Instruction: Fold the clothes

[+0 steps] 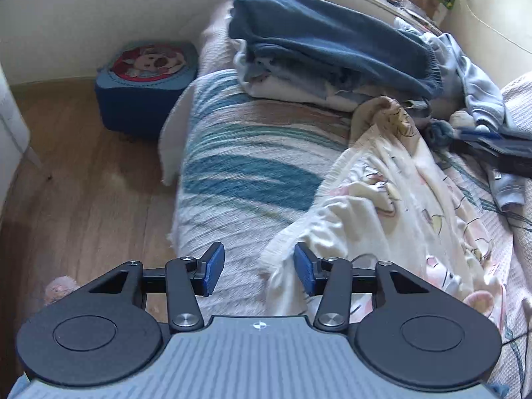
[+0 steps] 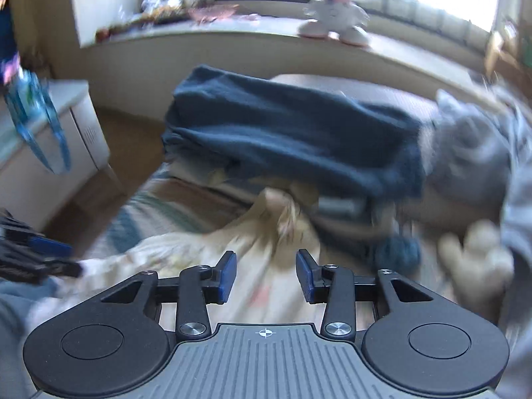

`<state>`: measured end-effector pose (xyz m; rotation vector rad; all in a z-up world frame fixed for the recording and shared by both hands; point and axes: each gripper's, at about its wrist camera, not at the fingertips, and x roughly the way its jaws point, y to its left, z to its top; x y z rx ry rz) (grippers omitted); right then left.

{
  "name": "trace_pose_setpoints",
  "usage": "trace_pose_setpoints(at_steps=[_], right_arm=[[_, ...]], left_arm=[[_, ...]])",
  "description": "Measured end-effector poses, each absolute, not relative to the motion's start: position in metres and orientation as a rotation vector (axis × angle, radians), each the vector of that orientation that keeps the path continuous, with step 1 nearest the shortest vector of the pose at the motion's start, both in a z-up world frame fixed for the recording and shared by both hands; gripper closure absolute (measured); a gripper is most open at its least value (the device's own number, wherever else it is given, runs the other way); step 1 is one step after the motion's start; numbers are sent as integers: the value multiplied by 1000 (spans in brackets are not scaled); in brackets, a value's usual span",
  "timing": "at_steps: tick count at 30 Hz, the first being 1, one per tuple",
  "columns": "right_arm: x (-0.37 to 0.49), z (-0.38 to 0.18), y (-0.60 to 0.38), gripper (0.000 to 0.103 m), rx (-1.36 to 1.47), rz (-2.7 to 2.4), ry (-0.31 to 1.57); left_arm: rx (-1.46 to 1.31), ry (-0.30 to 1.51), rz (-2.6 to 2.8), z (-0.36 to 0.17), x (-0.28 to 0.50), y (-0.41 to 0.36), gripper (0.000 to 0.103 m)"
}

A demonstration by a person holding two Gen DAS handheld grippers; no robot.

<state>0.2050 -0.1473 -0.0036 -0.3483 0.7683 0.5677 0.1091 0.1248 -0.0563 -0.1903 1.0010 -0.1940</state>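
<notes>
On the floor at the left of the left wrist view stands a blue storage box point(image 1: 143, 89) with a cartoon-printed lid; the lid is on, so its contents cannot be told. To its right lies the bed point(image 1: 232, 166) with a teal-striped cover. At the far end of the bed rests a stack of folded clothes topped by a dark blue garment point(image 1: 326, 40). A cream printed garment point(image 1: 392, 193) lies crumpled across the bed, right of centre. The left tongs point(image 1: 258, 271) stand open above its near edge, the blue pads apart with nothing gripped. In the blurred right wrist view, the right tongs point(image 2: 266, 274) stand open over the same cream garment, holding nothing. A white plush toy point(image 2: 332, 16) stands on the window ledge.
</notes>
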Motion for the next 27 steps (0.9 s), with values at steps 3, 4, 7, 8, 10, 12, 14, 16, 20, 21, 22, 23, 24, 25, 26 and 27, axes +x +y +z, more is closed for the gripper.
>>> trace_pose_setpoints(at_steps=[3,4,7,8,10,12,14,16,20,21,22,23,24,25,26,27], right_arm=[[232,-15,-129,63,-399,554,756],[241,-19,-124,63,-408,554,758],[258,-31,-116,66,-440,560,774],[262,-34,-115,77,-434,559,799],[266,-35,-116,98,-410,558,814],[261,-22,-124,103,-363,555,759],[255,-5,-133,103,-303,552,703],[253,12,-140,103,-255,551,655],[258,9,-138,102,-219,539,619],[260,4,-137,99,-201,535,625],[264,-2,-135,90,-185,516,648],[268,-8,-134,80,-171,490,675],[269,-12,-134,80,-164,477,683],[267,-14,-136,80,-162,469,680],[264,-13,-138,80,-165,469,678],[260,-10,-141,80,-174,473,678]], left_arm=[[-241,983,-254,-58,110,120,90],[-252,975,-271,-58,109,119,91],[-257,954,-304,-53,105,119,96],[-242,942,-293,-49,102,121,97],[-212,917,-270,-40,96,126,97],[-203,887,-244,-29,91,140,97],[-184,861,-203,-21,89,155,97],[-137,838,-154,-17,90,164,97],[39,909,-45,-44,100,153,97],[79,936,-20,-54,102,148,97],[91,967,-5,-64,104,146,96],[75,1002,-2,-73,106,147,96],[59,1019,1,-77,107,148,95],[45,1021,5,-78,106,150,92],[38,1016,8,-76,105,152,87],[37,1007,11,-73,104,153,86]])
